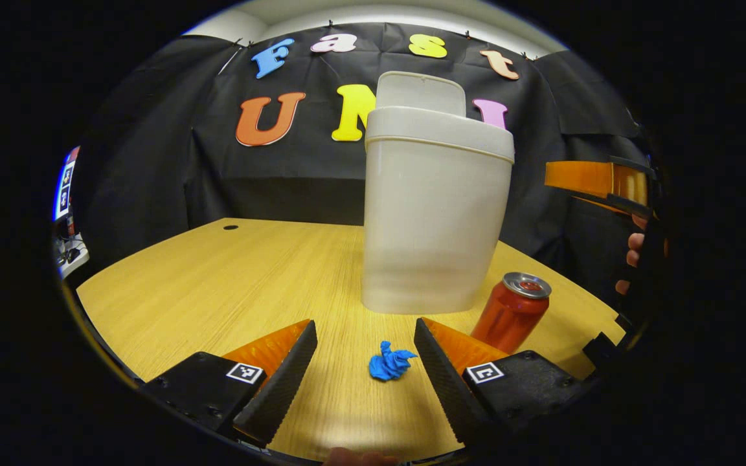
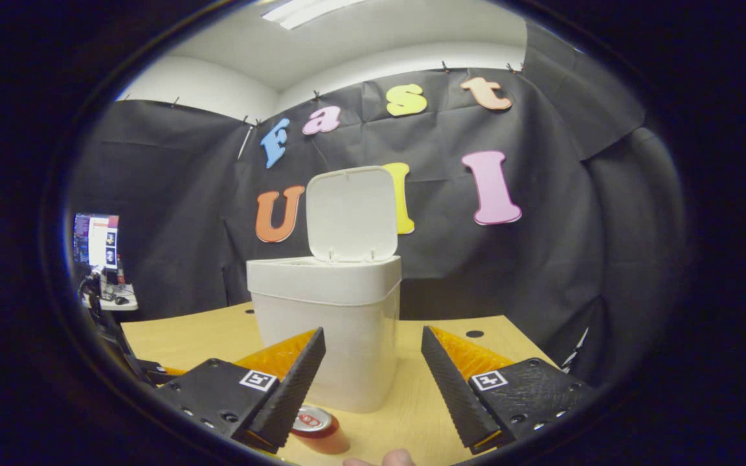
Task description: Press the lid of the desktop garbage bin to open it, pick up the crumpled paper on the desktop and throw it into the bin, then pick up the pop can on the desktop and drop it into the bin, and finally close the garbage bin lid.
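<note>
On the wooden surface (image 1: 217,278), going left to right in the left gripper view, the left half lies bare with a small dark hole (image 1: 230,227) near the far edge. Low in that view, the left claw (image 1: 365,372) hangs with its jaws spread wide, holding nothing. Between its fingertips, near the front edge, lies the blue crumpled paper (image 1: 388,362), touched by neither finger. Behind the paper stands the white garbage bin (image 1: 434,213), upright near the middle of the surface, its lid (image 1: 421,92) raised and standing up at the back. Just right of the bin's base and beside the paper stands the red pop can (image 1: 512,312), upright, near the right edge. Farther right, at the edge of that view, a hand (image 1: 632,255) holds the other claw above the surface.

From the right gripper view, the right claw (image 2: 373,372) is likewise spread open and empty, raised above the surface. The bin (image 2: 327,323) stands just beyond it, lid (image 2: 352,213) swung upright. The pop can (image 2: 315,424) sits below the claw's left finger, its top showing.
</note>
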Tool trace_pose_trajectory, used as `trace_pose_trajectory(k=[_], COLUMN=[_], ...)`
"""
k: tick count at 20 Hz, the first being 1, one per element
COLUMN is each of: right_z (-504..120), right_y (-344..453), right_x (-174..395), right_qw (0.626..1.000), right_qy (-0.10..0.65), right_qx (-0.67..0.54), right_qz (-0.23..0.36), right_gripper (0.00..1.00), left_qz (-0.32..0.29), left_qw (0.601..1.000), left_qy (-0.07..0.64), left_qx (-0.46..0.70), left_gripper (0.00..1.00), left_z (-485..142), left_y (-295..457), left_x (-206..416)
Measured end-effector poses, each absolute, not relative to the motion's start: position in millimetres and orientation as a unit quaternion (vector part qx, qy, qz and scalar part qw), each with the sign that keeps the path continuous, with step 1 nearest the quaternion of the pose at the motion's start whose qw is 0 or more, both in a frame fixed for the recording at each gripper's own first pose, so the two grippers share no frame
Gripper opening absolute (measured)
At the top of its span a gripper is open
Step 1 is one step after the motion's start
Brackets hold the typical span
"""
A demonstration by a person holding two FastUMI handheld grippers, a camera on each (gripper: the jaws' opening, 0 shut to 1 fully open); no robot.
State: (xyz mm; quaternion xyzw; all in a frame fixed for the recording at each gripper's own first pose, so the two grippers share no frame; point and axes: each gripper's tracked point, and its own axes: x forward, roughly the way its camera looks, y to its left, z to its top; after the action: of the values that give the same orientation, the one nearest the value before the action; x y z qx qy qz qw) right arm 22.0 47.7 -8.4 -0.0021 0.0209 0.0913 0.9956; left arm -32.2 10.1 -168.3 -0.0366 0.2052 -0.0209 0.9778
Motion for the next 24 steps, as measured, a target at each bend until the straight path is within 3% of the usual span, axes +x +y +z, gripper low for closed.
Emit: trace_pose_trajectory(k=[7, 11, 15, 16, 17, 19, 20, 22, 24], right_z=[-38.9, -54.0, -55.9, -58.2, -59.8, -61.6, -62.2, -62.8, -62.1], right_y=[28.3, 29.0, 30.0, 31.4, 32.7, 37.7, 40.0, 42.6, 44.8], right_x=[21.0, 21.7, 20.3, 20.4, 20.3, 17.3, 14.8, 11.2, 8.6], right_qw=[0.996, 0.993, 0.993, 0.992, 0.992, 0.991, 0.991, 0.991, 0.991], right_qy=[0.050, 0.076, 0.077, 0.080, 0.083, 0.086, 0.086, 0.084, 0.083], right_qx=[0.018, 0.043, 0.050, 0.051, 0.052, 0.052, 0.050, 0.041, 0.035], right_qz=[0.075, 0.078, 0.079, 0.080, 0.082, 0.088, 0.091, 0.095, 0.097], right_gripper=[0.93, 0.93, 0.95, 0.95, 0.95, 0.95, 0.95, 0.95, 0.95], left_qz=[-0.031, -0.046, -0.052, -0.053, -0.051, -0.042, -0.036, -0.035, -0.038], left_qw=[0.964, 0.956, 0.949, 0.947, 0.947, 0.947, 0.948, 0.948, 0.948], left_qy=[0.259, 0.287, 0.308, 0.313, 0.312, 0.314, 0.313, 0.311, 0.309], left_qx=[-0.042, -0.051, -0.039, -0.046, -0.049, -0.050, -0.052, -0.059, -0.064], left_gripper=[0.98, 0.90, 0.72, 0.63, 0.65, 0.58, 0.47, 0.33, 0.28], left_z=[-199.6, -211.2, -221.5, -221.7, -222.3, -223.6, -223.0, -223.0, -221.5], left_y=[1.2, -10.6, -11.9, -13.4, -13.3, -8.8, -6.1, -6.1, -6.8], left_x=[-26.6, -24.6, -25.9, -27.2, -27.6, -28.6, -29.0, -30.9, -32.9])
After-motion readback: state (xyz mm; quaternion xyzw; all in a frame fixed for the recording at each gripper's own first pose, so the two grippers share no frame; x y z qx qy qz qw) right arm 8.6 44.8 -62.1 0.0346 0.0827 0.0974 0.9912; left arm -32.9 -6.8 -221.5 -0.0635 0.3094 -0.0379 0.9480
